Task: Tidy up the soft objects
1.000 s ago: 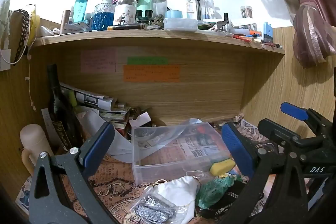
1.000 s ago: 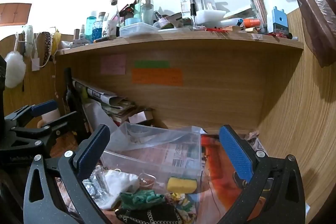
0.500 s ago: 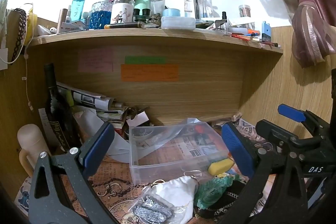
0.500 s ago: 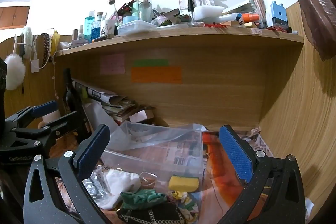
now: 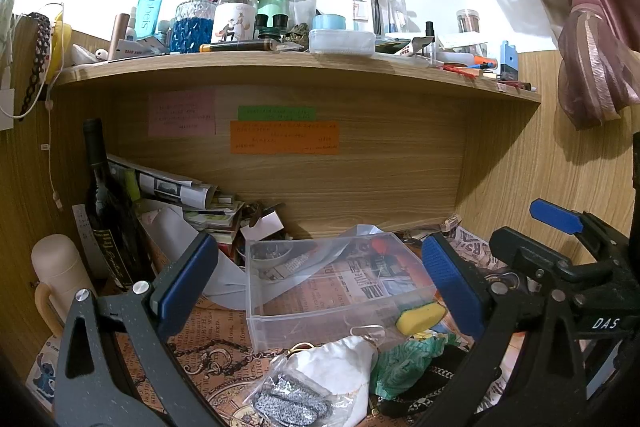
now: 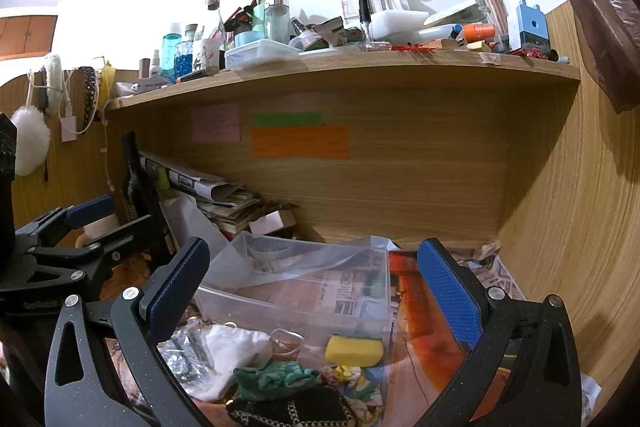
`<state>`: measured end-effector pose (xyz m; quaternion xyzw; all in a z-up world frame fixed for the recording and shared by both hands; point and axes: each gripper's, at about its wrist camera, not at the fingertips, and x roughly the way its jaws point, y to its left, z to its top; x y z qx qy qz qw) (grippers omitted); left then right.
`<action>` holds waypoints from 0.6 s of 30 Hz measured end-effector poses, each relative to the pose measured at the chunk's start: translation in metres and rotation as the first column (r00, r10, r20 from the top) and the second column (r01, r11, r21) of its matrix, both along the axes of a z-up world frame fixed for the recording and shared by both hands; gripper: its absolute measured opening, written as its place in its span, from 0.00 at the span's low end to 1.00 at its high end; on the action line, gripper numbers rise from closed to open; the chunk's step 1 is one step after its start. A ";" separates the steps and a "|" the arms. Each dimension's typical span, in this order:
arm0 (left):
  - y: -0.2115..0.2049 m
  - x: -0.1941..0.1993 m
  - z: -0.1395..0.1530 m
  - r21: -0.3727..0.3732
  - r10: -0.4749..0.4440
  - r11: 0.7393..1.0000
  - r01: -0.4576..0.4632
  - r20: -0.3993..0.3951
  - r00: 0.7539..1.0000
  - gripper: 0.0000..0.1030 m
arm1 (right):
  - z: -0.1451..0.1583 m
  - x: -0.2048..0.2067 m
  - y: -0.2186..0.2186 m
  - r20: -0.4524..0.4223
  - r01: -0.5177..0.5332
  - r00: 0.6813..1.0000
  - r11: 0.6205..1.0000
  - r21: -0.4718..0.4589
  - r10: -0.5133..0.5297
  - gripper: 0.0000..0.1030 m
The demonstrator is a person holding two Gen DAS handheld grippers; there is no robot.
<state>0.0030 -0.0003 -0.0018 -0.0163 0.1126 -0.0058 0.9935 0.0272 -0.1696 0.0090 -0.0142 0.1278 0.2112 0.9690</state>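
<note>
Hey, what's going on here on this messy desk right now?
A person holds a two-finger gripper in each hand over a cluttered desk under a wooden shelf. Both the left gripper and the right gripper are open and hold nothing. They hover before a clear plastic bin, which holds no soft items yet. In front of it lie a yellow sponge, a green cloth, a white pouch and a black patterned fabric. Sorting has not visibly started.
</note>
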 end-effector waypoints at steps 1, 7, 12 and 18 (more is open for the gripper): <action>0.000 0.000 0.000 0.000 0.000 1.000 0.000 -0.001 1.000 1.00 | 0.000 0.000 0.000 0.001 0.000 1.000 1.000 0.000 0.000 1.00; 0.001 0.000 0.001 -0.002 0.000 1.000 0.000 -0.001 1.000 1.00 | 0.000 0.000 0.000 0.001 0.000 1.000 1.000 0.002 0.000 1.00; 0.001 0.000 0.001 -0.002 -0.001 1.000 0.001 0.000 1.000 1.00 | 0.001 -0.001 0.000 0.001 0.000 1.000 1.000 0.002 0.000 1.00; 0.001 0.001 0.001 -0.002 -0.001 1.000 0.001 0.001 1.000 1.00 | 0.002 -0.001 0.000 0.003 -0.001 1.000 1.000 0.004 0.001 1.00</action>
